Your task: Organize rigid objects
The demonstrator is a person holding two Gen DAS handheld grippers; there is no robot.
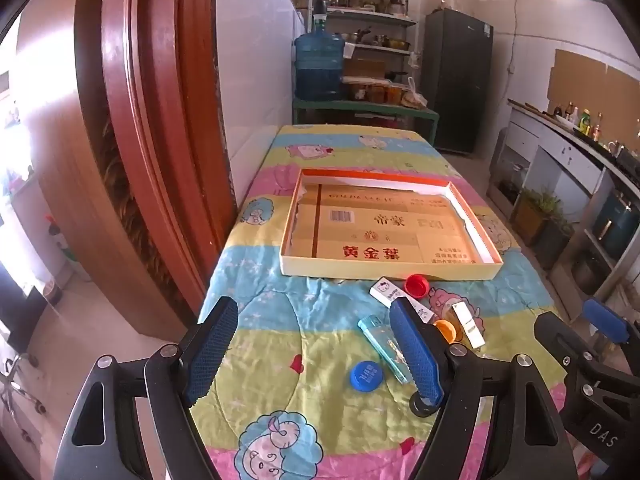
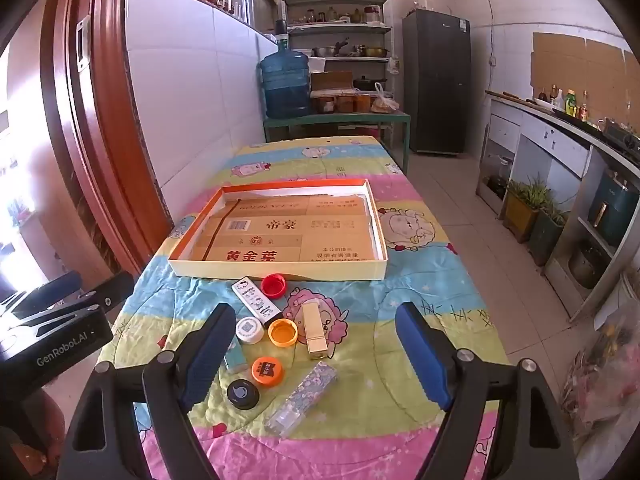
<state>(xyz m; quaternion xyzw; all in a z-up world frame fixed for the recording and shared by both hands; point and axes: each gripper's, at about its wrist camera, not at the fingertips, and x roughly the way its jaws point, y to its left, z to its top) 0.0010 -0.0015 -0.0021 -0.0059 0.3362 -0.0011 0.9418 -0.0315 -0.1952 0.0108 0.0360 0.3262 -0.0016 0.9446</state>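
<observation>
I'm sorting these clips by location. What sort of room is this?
Most likely a home kitchen: a dark fridge, open shelves of pots and jars, and a counter with condiment bottles.

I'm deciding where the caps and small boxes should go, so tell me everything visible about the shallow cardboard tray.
The shallow cardboard tray is a wide, low rectangular box lid lying flat and open side up on the cartoon-print cloth. Its outer walls are cream and its inner walls orange and white. A printed brown cardboard sheet with a barcode and red characters lines its floor. Otherwise it holds nothing. The red cap lies just outside its near wall.
</observation>
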